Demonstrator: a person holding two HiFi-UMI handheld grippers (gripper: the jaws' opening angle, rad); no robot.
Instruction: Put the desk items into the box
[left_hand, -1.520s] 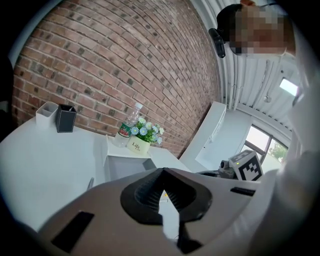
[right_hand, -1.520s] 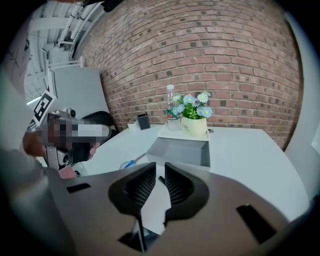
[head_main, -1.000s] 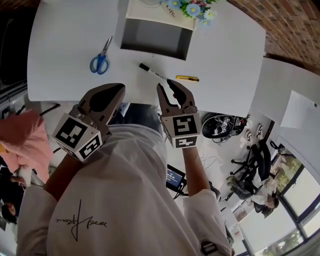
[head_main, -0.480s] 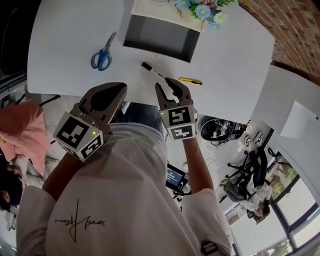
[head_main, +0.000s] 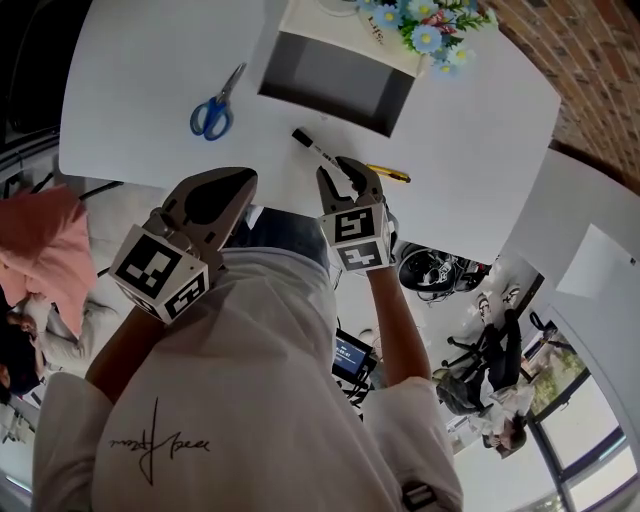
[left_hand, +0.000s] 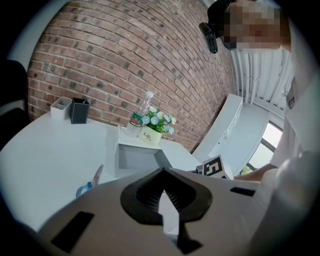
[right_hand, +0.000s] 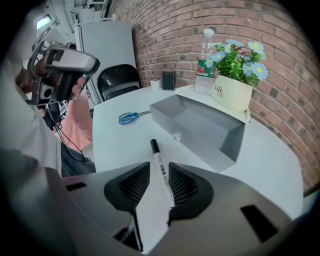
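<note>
Lowered, the right hand-held gripper (head_main: 350, 176), jaws just opened, straddles the marker (right_hand: 161, 170) beside the box (head_main: 335, 90); left hand-held gripper (head_main: 238, 180) clenched, empty.

- A white table (head_main: 140, 90) with a rounded edge carries everything.
- An open box (head_main: 335, 92), white outside and grey inside, sits toward the far side.
- Scissors (head_main: 214, 108) with blue handles lie flat, well to the left of the box.
- A marker (head_main: 315, 148) with a black cap lies in front of the box, near the front edge.
- A yellow cutter (head_main: 393, 174) lies just right of the marker.
- A flower pot (right_hand: 230, 92) and a bottle (right_hand: 205, 65) stand behind the box.
- A black holder (left_hand: 79, 111) and a white holder (left_hand: 60, 107) stand side by side at the far edge.
</note>
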